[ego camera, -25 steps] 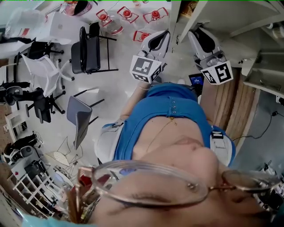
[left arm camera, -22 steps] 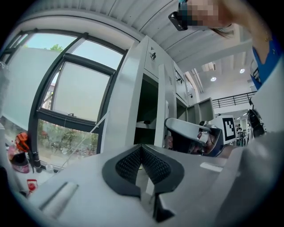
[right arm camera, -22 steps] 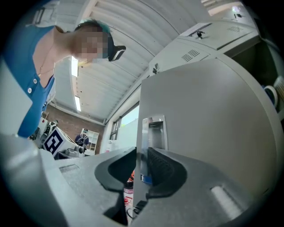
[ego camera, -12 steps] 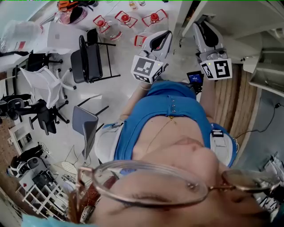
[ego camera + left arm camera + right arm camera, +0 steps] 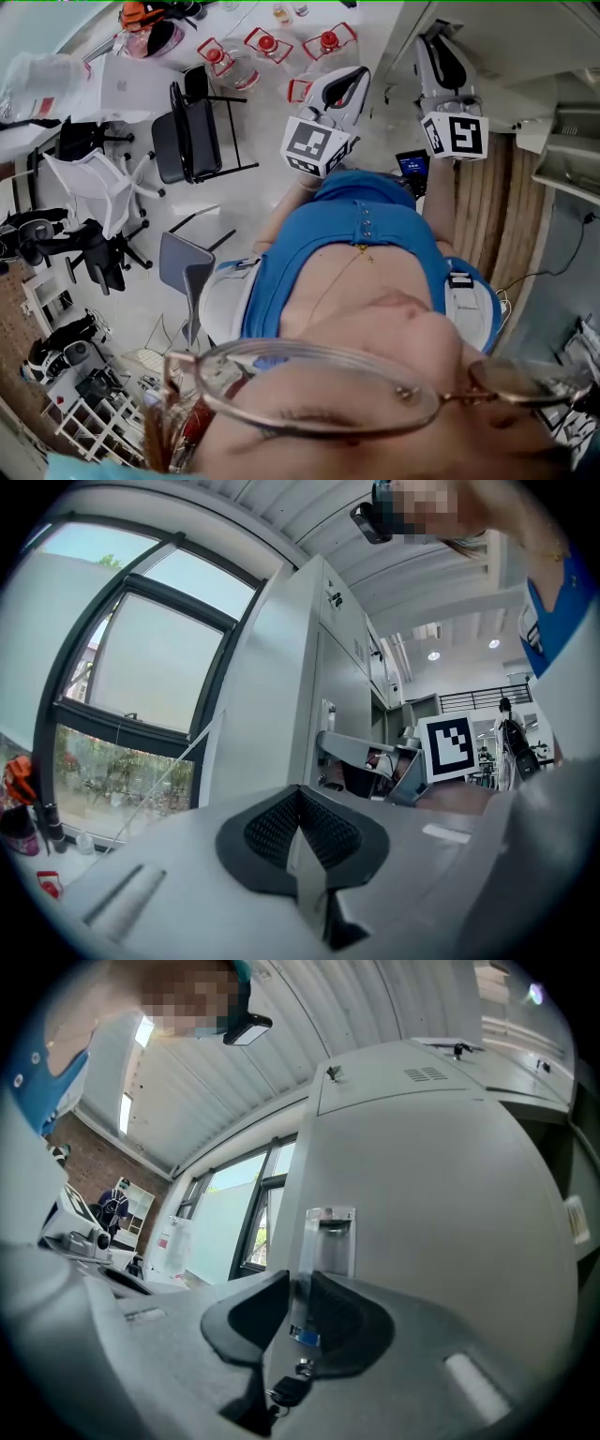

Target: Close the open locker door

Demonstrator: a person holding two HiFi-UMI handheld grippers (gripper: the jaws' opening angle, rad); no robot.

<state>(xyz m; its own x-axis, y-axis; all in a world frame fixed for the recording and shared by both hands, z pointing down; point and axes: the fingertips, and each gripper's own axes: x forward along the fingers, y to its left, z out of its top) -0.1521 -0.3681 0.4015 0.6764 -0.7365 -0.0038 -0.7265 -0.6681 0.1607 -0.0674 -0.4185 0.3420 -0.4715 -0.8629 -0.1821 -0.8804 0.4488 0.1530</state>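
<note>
A grey locker door [image 5: 441, 1194] fills the right gripper view, its recessed handle [image 5: 328, 1237] just above the jaws. My right gripper [image 5: 298, 1321] has its pads close together on the door's edge. A blue tag [image 5: 305, 1337] and a black-headed key [image 5: 286, 1393] show in the slit between them. In the head view this gripper [image 5: 439, 47] reaches up to the white lockers [image 5: 525, 37]. My left gripper [image 5: 349, 82] hovers beside it, pads together and empty [image 5: 298, 803]. It faces the tall locker row [image 5: 281, 686] and the right gripper's marker cube [image 5: 453, 745].
Black folding chairs [image 5: 192, 117] and a white office chair [image 5: 94, 178] stand on the pale floor to the left. Red-lidded containers [image 5: 267, 42] sit at the top. A wire rack [image 5: 94, 412] is at bottom left. A big window [image 5: 131, 686] lies left of the lockers.
In the head view both grippers have drifted slightly right and up toward the lockers. The chairs and floor have slid a little with the camera.
</note>
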